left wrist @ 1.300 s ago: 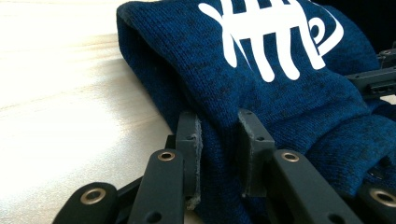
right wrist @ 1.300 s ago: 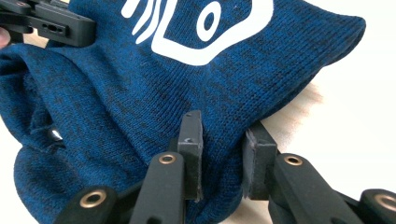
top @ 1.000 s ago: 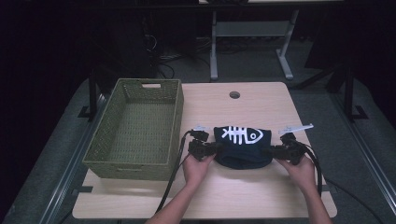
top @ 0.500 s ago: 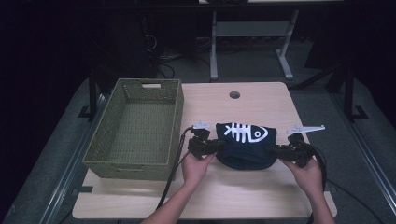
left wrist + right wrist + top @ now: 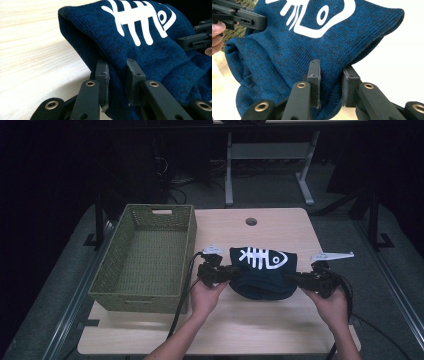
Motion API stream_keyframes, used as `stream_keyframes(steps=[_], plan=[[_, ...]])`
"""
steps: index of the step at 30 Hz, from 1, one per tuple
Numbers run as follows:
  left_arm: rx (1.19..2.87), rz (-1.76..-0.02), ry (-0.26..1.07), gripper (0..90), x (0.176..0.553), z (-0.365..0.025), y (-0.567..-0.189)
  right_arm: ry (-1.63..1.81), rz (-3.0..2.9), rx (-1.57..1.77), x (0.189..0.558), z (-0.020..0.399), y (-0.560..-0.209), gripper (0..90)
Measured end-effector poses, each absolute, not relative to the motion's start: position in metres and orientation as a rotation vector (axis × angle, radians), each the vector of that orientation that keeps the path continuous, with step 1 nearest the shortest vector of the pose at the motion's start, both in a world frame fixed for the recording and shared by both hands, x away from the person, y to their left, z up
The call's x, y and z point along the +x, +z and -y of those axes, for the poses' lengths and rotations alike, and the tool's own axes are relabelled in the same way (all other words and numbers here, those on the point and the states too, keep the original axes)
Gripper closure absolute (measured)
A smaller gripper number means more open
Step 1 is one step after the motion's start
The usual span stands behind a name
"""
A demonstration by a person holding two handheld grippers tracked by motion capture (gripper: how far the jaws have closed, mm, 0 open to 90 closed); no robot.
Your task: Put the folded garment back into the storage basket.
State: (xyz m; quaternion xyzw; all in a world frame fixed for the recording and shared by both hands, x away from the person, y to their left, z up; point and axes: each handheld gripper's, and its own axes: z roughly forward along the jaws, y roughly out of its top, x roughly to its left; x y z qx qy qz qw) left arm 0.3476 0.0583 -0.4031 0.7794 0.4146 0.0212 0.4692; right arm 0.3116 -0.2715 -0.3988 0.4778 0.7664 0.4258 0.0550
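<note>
You're working at a light wood-grain table [image 5: 280, 227] with a round cable hole [image 5: 251, 221] near its far edge. Around it the floor [image 5: 270, 187] is dark grey carpet, and the room beyond sits mostly in shadow. Behind your table stands a pale metal desk frame [image 5: 267, 157] on splayed feet. Tangled cables [image 5: 172, 180] lie on the floor to its left. Dark metal rails [image 5: 385, 280] flank your table.

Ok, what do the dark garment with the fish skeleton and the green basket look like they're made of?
The blue garment looks like a soft, matte knit: fine ribbed stitches show, flecked dark. Its white fishbone print looks flat and smooth, probably printed on. The green basket appears woven, with a regular weave texture; whether plastic or natural fibre is hard to tell. Both grippers, left and right, pinch the fabric.
</note>
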Motion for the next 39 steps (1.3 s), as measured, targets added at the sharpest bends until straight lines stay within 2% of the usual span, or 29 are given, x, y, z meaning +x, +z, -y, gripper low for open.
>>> stream_keyframes(steps=[39], plan=[[1.862,-0.961,0.053,74.8,0.346,-0.106,-0.342,1.443,-2.314,1.352,0.315,0.240,-0.343,73.2]])
